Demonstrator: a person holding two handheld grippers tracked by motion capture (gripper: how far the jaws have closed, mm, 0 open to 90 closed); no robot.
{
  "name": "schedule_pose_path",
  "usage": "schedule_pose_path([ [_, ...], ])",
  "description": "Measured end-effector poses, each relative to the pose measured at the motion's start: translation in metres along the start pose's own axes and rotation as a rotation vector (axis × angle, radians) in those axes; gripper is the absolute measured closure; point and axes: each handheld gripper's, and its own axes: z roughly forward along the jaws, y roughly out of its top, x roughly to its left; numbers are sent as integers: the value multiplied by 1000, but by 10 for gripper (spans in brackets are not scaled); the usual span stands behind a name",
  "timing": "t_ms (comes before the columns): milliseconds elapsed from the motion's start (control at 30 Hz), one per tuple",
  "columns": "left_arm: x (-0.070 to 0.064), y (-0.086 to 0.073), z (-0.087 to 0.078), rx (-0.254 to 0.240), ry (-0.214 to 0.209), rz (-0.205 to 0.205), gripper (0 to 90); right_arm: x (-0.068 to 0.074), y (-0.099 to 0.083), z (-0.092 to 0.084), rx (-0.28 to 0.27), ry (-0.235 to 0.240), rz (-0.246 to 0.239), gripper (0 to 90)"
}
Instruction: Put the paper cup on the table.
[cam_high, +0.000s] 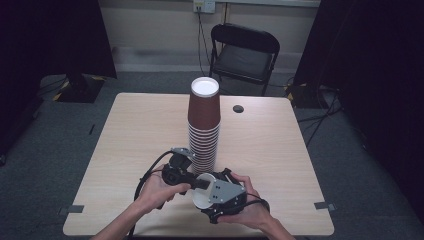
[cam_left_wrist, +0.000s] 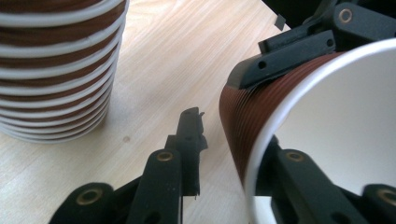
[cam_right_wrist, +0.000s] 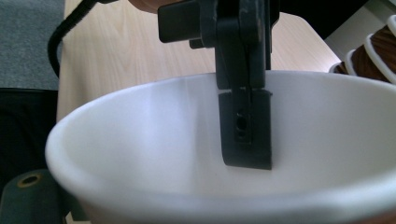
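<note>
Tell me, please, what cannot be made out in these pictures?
- Base of the loose cup: high view, under the right gripper.
- Top of the stack: left gripper view, cut off by the upper edge.
- Jaws of the right gripper: right gripper view, mostly behind the cup's blurred rim.

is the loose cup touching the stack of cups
Apart. The left gripper view shows bare table between the loose cup and the stack.

Beyond the light wooden surface (cam_high: 140, 125) we see a black folding chair (cam_high: 244, 52) on grey carpet (cam_high: 45, 150), a pale wall (cam_high: 150, 22) behind the chair, dark curtains (cam_high: 50, 35) flanking it.
</note>
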Motion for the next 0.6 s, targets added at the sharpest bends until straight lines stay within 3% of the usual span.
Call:
schedule_pose_path([
  [67, 2, -2, -2, -19, 13, 8, 606, 0, 0, 0, -2, 2, 1, 102],
  [200, 4, -6, -4, -58, 29, 20, 510, -1, 0, -1, -10, 6, 21, 102],
  [400, 2, -7, -10, -124, 89, 89, 394, -3, -2, -1, -16, 2, 45, 102],
  [600, 3, -7, -12, -133, 120, 69, 264, -6, -4, -3, -24, -1, 67, 101],
])
